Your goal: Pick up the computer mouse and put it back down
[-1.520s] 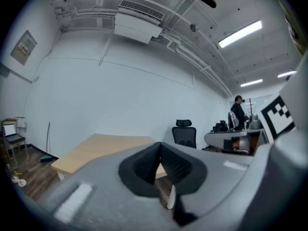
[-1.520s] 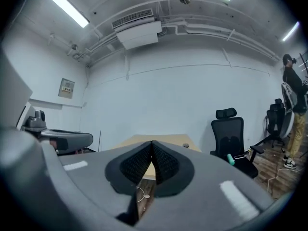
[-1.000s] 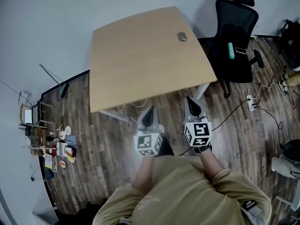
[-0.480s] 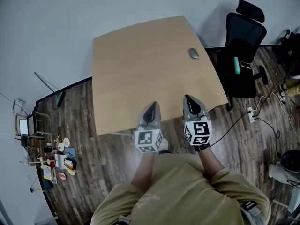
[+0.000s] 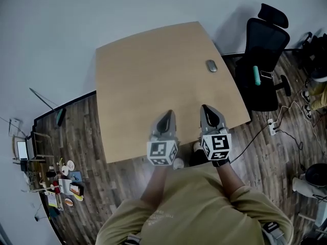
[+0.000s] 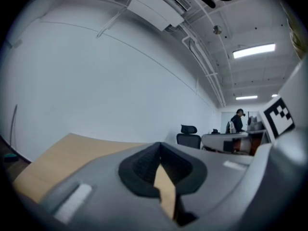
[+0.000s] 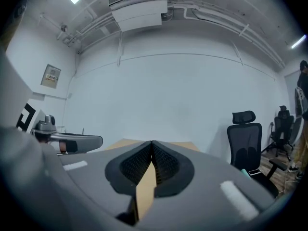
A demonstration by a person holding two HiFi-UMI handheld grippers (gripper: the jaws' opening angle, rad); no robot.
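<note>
A grey computer mouse (image 5: 211,65) lies near the far right edge of a light wooden table (image 5: 133,80). My left gripper (image 5: 166,115) and my right gripper (image 5: 208,109) hover side by side over the table's near edge, far short of the mouse. Both are shut with nothing between the jaws. In the left gripper view the left gripper (image 6: 160,147) points level over the table (image 6: 57,158), and in the right gripper view the right gripper (image 7: 152,145) does the same. The mouse does not show in either gripper view.
A black office chair (image 5: 265,55) stands to the right of the table, close to the mouse's corner. Cables and a power strip (image 5: 272,126) lie on the wooden floor at right. Clutter (image 5: 61,180) sits on the floor at the far left. A white wall (image 5: 102,9) backs the table.
Both grippers have come forward from over the floor to over the table's near edge. The table and mouse now sit closer in the head view. Jaws stayed shut.
</note>
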